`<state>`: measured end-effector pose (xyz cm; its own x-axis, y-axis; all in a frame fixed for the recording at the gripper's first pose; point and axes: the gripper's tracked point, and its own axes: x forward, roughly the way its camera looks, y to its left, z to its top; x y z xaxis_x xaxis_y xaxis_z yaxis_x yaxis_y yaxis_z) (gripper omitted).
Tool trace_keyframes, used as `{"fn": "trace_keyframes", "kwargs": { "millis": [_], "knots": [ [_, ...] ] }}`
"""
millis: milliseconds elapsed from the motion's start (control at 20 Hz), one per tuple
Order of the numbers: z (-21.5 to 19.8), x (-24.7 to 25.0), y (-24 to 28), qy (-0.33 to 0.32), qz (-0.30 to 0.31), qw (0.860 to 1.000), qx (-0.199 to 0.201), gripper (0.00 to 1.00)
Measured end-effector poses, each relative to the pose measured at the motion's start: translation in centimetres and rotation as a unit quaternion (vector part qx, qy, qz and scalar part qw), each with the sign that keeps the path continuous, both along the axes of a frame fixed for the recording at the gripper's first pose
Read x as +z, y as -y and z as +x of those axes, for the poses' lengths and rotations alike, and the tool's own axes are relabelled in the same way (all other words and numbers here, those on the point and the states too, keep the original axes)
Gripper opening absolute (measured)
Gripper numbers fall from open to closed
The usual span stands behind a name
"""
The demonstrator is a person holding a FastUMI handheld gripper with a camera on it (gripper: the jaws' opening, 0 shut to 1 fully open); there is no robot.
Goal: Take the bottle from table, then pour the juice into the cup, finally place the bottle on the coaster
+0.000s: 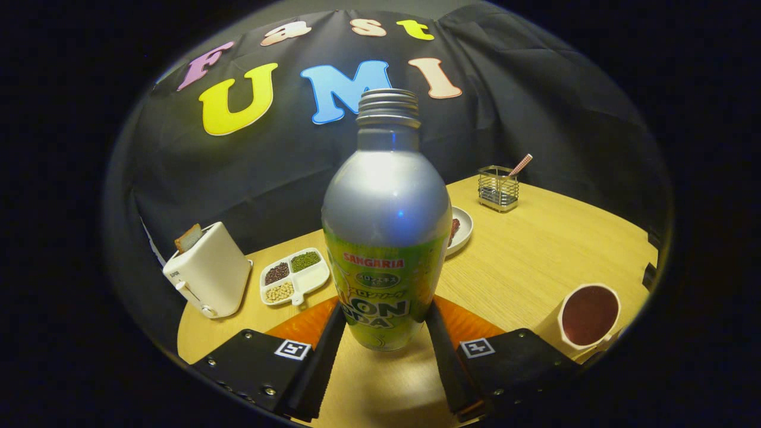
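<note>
Silver aluminium, green label: the bottle (386,238) stands upright between the two black fingers (324,356), which press its lower body from both sides, so the gripper (385,333) is clamped on it. Bottle base looks slightly off the table (535,261), hard to be sure. Neck threads bare, no cap visible.

Places taken from the bottle:
- orange coaster (303,324) just behind its base, showing on both sides of it
- cup (588,315) well off to the right, near the table edge; dark inside, contents cannot be told
- divided snack dish (295,275) left and behind; white toaster (208,270) with a slice up, farther left
- small plate (461,229) right behind, partly hidden; wire holder (498,188) with a straw beyond that

Step judged: bottle taken, carry to cup in hand. Next calls for swinging right, bringing the neck over the cup rim, then tilting slowly; grip must hold on smooth metal
</note>
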<state>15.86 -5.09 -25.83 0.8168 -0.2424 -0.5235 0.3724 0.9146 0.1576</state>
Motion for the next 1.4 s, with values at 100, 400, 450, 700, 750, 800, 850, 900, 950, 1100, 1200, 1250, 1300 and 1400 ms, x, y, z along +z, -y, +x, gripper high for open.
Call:
{"fn": "trace_keyframes", "kwargs": {
  "millis": [100,400,450,700,750,800,850,900,950,1100,1200,1250,1300,1400],
  "knots": [
    [0.7,-0.8,0.4,-0.003,-0.012,1.0,0.002,0.76],
    [2.4,-3.5,0.6,-0.03,-0.055,0.998,0.026,0.76],
    [2.8,-3.8,0.4,-0.033,-0.058,0.997,0.035,0.76],
    [4.0,-4.9,0.3,-0.036,-0.068,0.996,0.048,0.77],
    [4.1,-5.2,0.4,-0.038,-0.069,0.996,0.049,0.77],
    [4.1,-5.5,0.2,-0.04,-0.068,0.996,0.052,0.77],
    [4.1,-5.8,0.2,-0.042,-0.068,0.995,0.055,0.77],
    [4.1,-5.8,0.1,-0.044,-0.067,0.995,0.059,0.78],
    [4.0,-6.0,0.0,-0.046,-0.068,0.995,0.062,0.78],
    [4.1,-6.1,-0.1,-0.046,-0.07,0.994,0.065,0.8],
    [3.8,-6.4,-0.1,-0.051,-0.07,0.994,0.065,0.81],
    [3.6,-6.3,0.0,-0.053,-0.074,0.994,0.067,0.85],
    [3.4,-6.1,0.1,-0.054,-0.078,0.993,0.068,0.98],
    [2.9,-5.0,-0.1,-0.047,-0.081,0.993,0.072,0.99]
  ]
}}
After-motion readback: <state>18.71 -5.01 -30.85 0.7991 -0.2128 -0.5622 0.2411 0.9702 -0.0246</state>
